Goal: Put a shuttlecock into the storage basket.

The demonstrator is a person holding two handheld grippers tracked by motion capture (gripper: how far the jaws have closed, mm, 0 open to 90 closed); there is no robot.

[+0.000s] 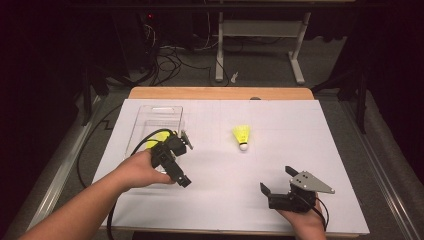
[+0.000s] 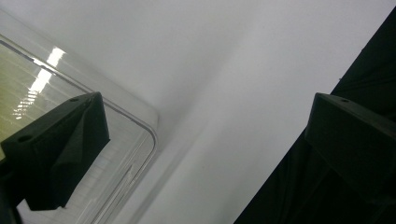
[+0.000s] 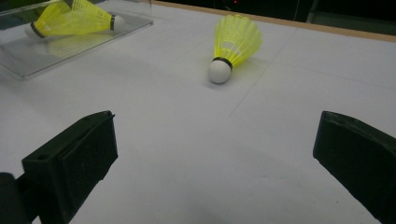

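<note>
- Your left hand (image 1: 142, 170) came in from the bottom left and held the left gripper (image 1: 184, 159) over the near part of the clear tray (image 1: 159, 111), with the jaws pointing to the right side of the table.
- The jaws of this gripper stood wide apart and held nothing; in the left gripper view one jaw was above the rounded corner of the tray and the other was above the white sheet (image 2: 224, 93).
- Your right hand (image 1: 302, 220) held the right gripper (image 1: 278, 181) low near your edge of the table, with its grey plate on top.
- This gripper was released too, the jaws far apart with only bare sheet between them.
- One yellow shuttlecock (image 3: 231, 46) lay on its side on the sheet, ahead of the right gripper and well apart from it, with the white cork turned toward the gripper.
- A second yellow shuttlecock (image 3: 70, 21) lay on its side inside the tray, ahead and to the left of the right gripper, and just behind your left gripper in the high view.
- I could not read any label or writing on these things.
</note>
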